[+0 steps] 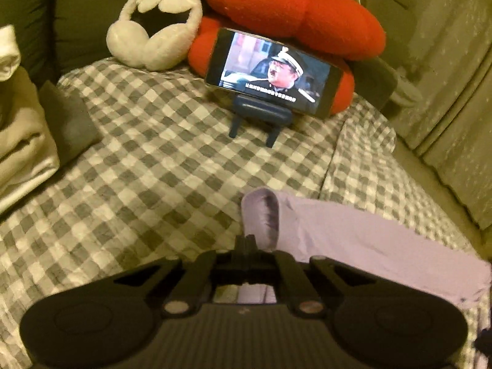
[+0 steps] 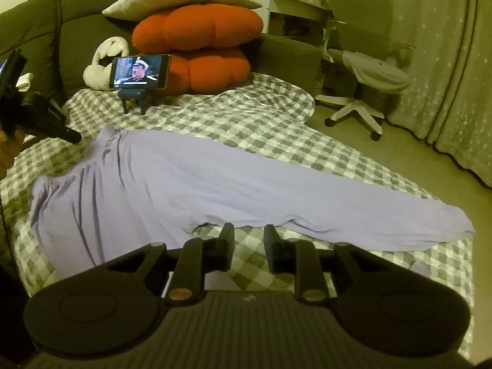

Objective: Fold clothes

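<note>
Trousers [image 2: 190, 181], lilac and thin, lie lengthwise on the checked bedspread [image 2: 246, 120], waistband end toward the phone [image 2: 140, 70], leg end trailing to the right near the bed's edge. Cloth mostly flat; gathers at the waist.

Left hand-held gripper [image 1: 246, 241]: jaws together, pinching the far waistband corner, which stands up in a small peak just past the fingertips. Seen from the right wrist view it sits at the upper left of the garment.

Right hand-held gripper [image 2: 248, 233]: jaws narrowly apart, nothing between them, fingertips just at the near edge of the trousers, checked fabric showing in the gap.

Step in hand, as I judge it: securing a second hold before the fold.
- Right side should take the near edge of the cloth only, not the bedspread beneath; thin fabric, easy to catch both.
- Grip both layers of the leg together, or the fold will skew.
- Keep tension even between the two holds; the left pinch looks shallow and could slip.
- Lift low, so the leg end does not slide off the bed.
</note>
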`<state>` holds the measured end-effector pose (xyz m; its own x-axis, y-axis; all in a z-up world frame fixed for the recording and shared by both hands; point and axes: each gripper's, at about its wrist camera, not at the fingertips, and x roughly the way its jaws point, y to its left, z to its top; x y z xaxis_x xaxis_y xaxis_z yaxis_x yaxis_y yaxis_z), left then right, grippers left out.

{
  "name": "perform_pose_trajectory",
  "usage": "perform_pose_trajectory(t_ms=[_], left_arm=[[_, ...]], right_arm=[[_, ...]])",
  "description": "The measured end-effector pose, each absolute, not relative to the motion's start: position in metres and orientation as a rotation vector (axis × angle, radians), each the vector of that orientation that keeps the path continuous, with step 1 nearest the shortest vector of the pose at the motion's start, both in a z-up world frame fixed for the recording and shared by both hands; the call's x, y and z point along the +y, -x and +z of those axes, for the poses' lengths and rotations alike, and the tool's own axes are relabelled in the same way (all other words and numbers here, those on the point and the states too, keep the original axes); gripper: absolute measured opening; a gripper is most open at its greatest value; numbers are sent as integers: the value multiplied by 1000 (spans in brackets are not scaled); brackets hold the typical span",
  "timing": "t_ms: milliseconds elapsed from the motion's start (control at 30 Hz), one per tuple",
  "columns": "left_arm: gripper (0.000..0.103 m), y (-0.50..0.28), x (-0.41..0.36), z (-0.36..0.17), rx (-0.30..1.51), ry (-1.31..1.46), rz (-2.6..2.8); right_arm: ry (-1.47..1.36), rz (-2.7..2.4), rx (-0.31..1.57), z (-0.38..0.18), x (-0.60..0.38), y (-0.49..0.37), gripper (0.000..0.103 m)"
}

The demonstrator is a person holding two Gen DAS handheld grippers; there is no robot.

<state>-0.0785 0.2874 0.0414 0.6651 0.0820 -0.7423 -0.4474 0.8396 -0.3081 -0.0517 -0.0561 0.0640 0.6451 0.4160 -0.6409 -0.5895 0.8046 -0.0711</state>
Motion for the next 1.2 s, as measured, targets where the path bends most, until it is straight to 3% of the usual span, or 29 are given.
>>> perform_pose_trajectory(t_ms=[33, 100, 167, 533, 933, 1200], left_arm=[[2, 77, 288, 40, 800, 513, 303], [19, 73, 286, 38, 823, 517, 291], [25, 70, 283, 37, 835, 502, 291], [33, 60, 288, 36, 816, 518, 247], [33, 47, 298, 27, 834, 520, 202], [41, 37, 299, 20, 854, 531, 180]], right_arm=[[289, 591, 654, 63, -54, 52, 27], [296, 604, 654, 62, -48, 54, 37], [297, 615, 655, 60, -40, 55, 37], [178, 749, 691, 42, 27, 70, 37], [97, 881, 722, 30, 110, 82, 37], [91, 912, 788, 22, 152, 73, 40]])
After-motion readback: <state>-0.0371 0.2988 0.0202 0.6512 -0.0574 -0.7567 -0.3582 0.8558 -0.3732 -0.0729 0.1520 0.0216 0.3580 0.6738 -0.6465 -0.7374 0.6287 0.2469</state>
